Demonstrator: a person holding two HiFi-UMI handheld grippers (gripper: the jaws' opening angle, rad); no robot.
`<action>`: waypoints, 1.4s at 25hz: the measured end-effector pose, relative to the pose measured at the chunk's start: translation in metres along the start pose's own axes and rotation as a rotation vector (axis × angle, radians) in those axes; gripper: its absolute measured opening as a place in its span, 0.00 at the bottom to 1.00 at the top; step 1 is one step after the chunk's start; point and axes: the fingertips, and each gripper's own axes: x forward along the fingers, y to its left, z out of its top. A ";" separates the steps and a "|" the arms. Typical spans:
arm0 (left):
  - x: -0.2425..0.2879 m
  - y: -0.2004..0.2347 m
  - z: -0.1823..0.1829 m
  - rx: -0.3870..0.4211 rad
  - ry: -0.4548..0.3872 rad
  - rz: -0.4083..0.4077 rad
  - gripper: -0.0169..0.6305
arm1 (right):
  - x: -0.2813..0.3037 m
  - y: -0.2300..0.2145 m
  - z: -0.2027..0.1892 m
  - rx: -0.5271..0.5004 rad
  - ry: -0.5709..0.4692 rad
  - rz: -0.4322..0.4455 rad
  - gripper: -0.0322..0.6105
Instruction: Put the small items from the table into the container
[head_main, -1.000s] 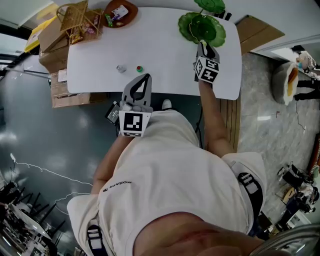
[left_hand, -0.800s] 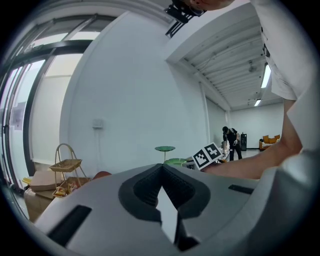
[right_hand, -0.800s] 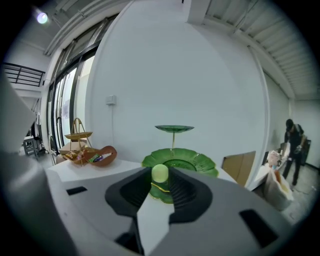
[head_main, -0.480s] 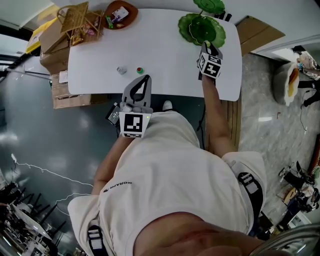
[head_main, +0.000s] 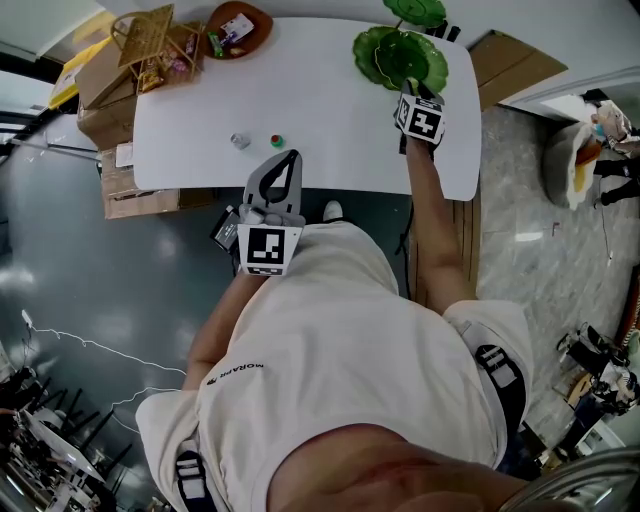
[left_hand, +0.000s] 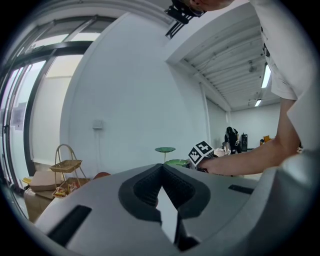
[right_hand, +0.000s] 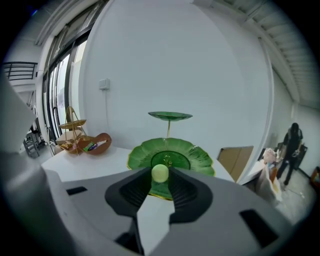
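My right gripper (right_hand: 160, 176) is shut on a small pale green ball (right_hand: 160, 172), pinched at the fingertips. It hovers at the near rim of the lower green leaf-shaped dish (right_hand: 187, 152) of a two-tier stand; the upper tier (right_hand: 170, 116) rises behind. In the head view the right gripper (head_main: 410, 92) sits at that dish's (head_main: 390, 50) near edge. A grey-white item (head_main: 240, 141) and a red-and-green item (head_main: 277, 141) lie on the white table (head_main: 330, 120). Just below them, at the table's near edge, my left gripper (head_main: 290, 156) is shut and holds nothing.
A brown bowl (head_main: 240, 27) with small packets and a wire basket (head_main: 150, 40) stand at the table's far left. Cardboard boxes (head_main: 100, 90) sit beside the table's left end. A person (right_hand: 291, 150) stands far off to the right.
My right gripper has carried the ball farther up the table to the green dish's rim and tipped downward a little. The left gripper has stayed put.
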 end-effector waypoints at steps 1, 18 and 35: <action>0.000 -0.001 0.000 -0.003 0.001 -0.001 0.03 | 0.002 0.000 -0.001 -0.005 0.012 0.000 0.23; -0.007 0.005 0.001 -0.030 0.001 0.007 0.03 | 0.009 0.006 0.000 -0.003 0.043 0.035 0.23; -0.007 0.013 0.000 -0.044 -0.004 0.013 0.03 | -0.024 0.021 0.023 0.050 -0.084 0.018 0.11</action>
